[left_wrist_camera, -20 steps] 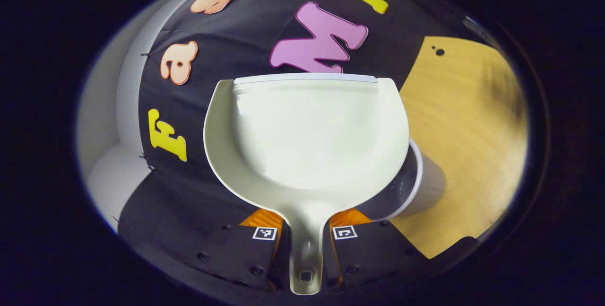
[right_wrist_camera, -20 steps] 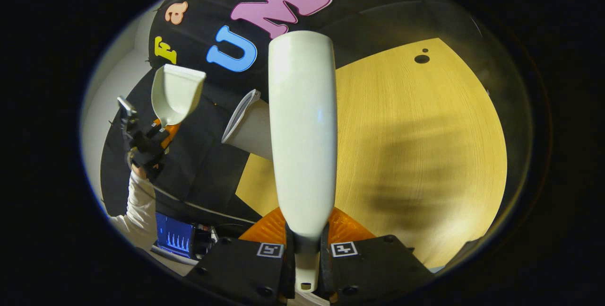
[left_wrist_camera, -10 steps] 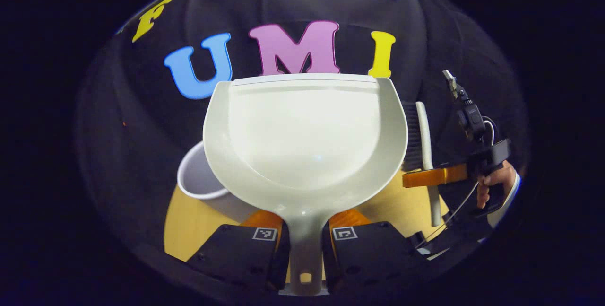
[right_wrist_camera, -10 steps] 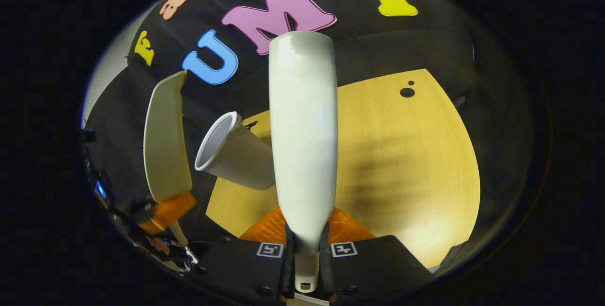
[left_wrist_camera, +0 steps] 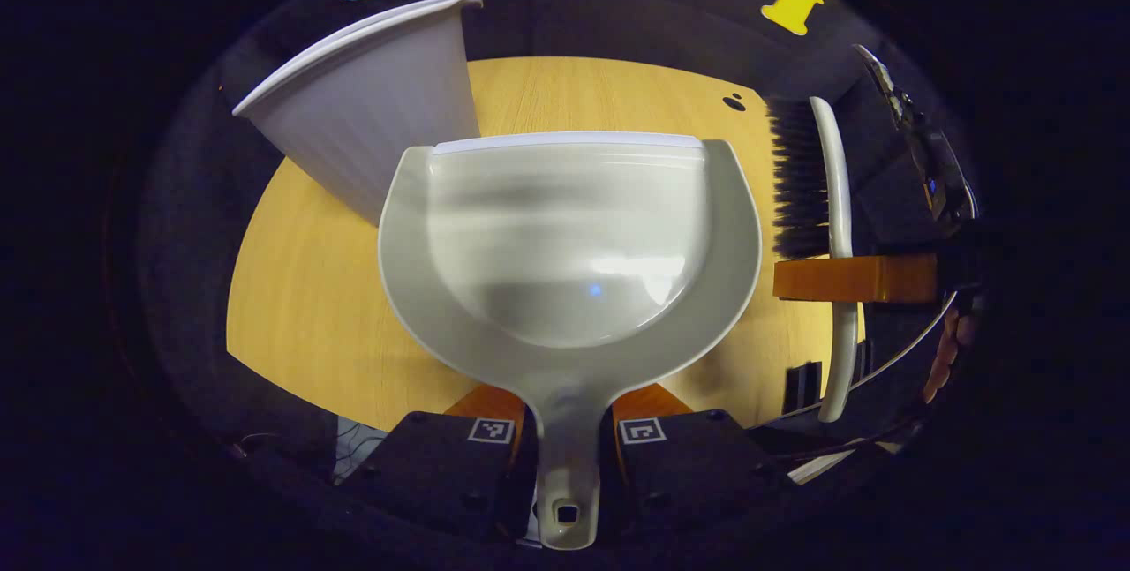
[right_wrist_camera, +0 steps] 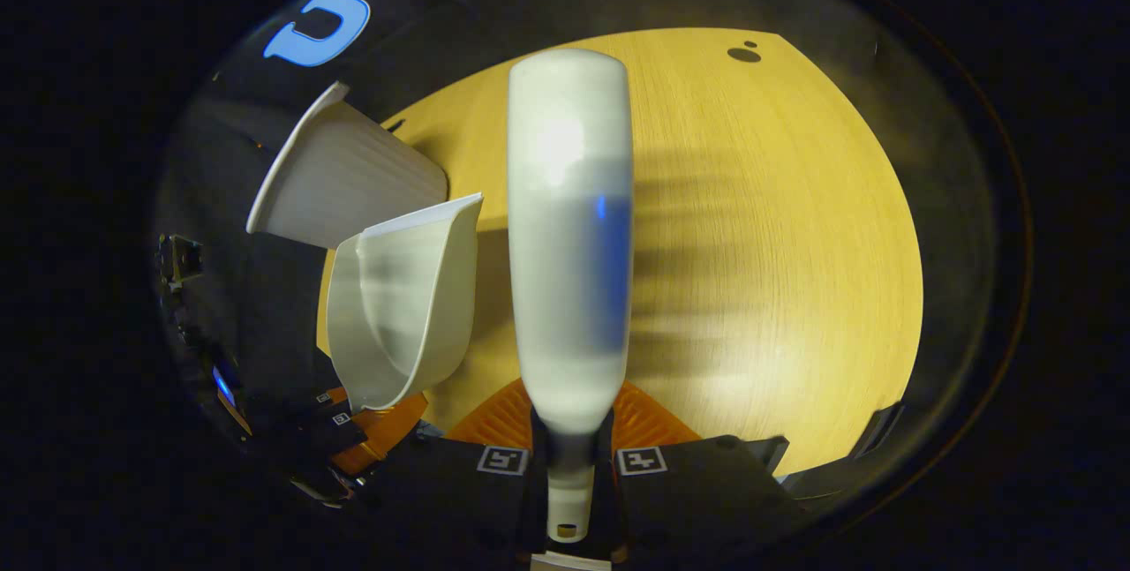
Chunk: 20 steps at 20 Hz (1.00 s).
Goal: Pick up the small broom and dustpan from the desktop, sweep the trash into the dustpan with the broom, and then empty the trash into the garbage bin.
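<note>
Left gripper view: left gripper (left_wrist_camera: 565, 430) fingers clamp the handle of the pale plastic dustpan (left_wrist_camera: 569, 244), centre frame above the wooden desk (left_wrist_camera: 300, 289). White ribbed garbage bin (left_wrist_camera: 371, 121) upper left. Black-bristled broom (left_wrist_camera: 817, 200) at right.

Right gripper view: right gripper (right_wrist_camera: 569, 456) fingers grip the broom handle, centre frame; dustpan at lower left.

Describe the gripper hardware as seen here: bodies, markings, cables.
Both the left gripper and the right gripper have black bodies with visible screws and a small square black-and-white marker on each side. In the left gripper view, a thin cable curves beneath the right gripper.
</note>
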Each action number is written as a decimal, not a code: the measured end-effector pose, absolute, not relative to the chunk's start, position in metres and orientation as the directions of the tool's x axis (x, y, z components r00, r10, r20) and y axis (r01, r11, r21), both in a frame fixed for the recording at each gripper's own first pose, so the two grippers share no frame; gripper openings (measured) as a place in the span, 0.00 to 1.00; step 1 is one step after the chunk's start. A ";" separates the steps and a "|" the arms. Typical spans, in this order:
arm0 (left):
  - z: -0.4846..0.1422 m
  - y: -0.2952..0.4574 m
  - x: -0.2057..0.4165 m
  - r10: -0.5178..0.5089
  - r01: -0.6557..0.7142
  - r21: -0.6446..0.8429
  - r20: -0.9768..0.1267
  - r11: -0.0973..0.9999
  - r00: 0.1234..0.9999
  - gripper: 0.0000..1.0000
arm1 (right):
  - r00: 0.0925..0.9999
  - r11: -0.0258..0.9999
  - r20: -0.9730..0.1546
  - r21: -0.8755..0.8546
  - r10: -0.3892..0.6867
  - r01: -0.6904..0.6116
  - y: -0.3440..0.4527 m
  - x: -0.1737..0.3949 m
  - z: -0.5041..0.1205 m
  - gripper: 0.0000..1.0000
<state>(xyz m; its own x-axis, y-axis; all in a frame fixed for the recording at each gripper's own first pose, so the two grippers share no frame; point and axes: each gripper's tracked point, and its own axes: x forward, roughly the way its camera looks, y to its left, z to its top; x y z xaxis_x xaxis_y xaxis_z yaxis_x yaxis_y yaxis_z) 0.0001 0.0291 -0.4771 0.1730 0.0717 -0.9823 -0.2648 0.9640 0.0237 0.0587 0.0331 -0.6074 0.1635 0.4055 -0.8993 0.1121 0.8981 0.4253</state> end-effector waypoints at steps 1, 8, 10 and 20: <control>-0.473 0.029 0.003 0.065 -0.277 0.020 -0.986 0.961 0.154 0.27 | 0.140 0.908 -0.912 0.402 0.385 0.121 0.032 0.055 -0.615 0.22; -0.445 0.024 0.031 0.067 -0.240 0.055 -0.997 0.969 0.041 0.27 | -0.027 0.959 -0.963 0.265 0.269 0.099 0.034 0.027 -0.673 0.23; -0.446 0.018 0.039 0.047 -0.231 0.046 -0.999 0.972 -0.002 0.27 | -0.063 0.965 -0.967 0.238 0.246 0.106 0.033 0.018 -0.684 0.23; -0.440 0.018 0.055 0.095 -0.191 0.109 -0.992 0.975 -0.079 0.27 | -0.144 0.966 -0.961 0.219 0.238 0.136 0.043 -0.006 -0.698 0.24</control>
